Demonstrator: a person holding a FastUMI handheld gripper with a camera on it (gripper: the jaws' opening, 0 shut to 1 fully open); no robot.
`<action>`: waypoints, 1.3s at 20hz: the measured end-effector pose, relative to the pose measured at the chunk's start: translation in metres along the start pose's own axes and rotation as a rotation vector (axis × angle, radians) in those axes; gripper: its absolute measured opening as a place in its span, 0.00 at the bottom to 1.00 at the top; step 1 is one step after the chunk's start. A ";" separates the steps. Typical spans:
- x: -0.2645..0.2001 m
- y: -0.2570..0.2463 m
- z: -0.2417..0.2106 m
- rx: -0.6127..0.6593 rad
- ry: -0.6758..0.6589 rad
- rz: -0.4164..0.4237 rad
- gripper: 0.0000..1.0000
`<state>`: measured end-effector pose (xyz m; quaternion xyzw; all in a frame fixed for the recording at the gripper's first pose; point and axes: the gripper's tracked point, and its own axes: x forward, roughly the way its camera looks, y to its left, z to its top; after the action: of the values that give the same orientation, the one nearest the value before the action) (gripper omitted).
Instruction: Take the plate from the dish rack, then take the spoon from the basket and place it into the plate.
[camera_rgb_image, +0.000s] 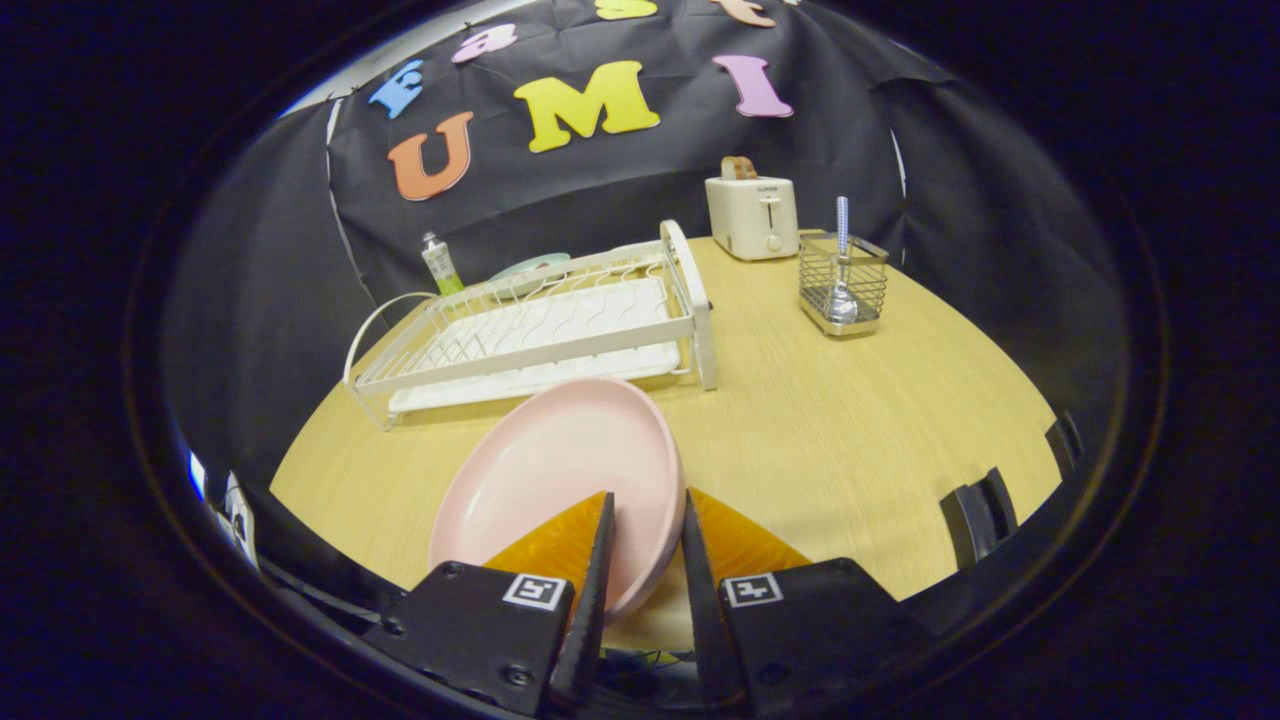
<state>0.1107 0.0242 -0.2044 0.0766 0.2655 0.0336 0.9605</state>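
Plate (560, 470) out of dish rack (540, 320), lying on tabletop (850, 440) just before it, rim between slightly parted claw (647, 515) fingers, grip uncertain; next, spoon (842, 270) in basket (843, 285) beside rack.

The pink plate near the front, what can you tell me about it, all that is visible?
The pink plate is round, plain and matte, with a shallow raised rim; it looks like plastic or ceramic. It holds nothing. It sits tilted over the wooden table, just in front of the white dish rack. Its near rim runs between the fingers of the gripper; there is a gap between them, so whether both press on it is unclear.
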 end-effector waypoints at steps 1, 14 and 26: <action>0.001 -0.003 0.006 -0.008 -0.036 -0.004 0.43; -0.013 -0.110 0.113 -0.075 -0.320 -0.180 1.00; 0.091 -0.200 0.233 -0.014 -0.251 -0.144 1.00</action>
<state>0.3133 -0.1932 -0.0861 0.0540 0.1479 -0.0432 0.9866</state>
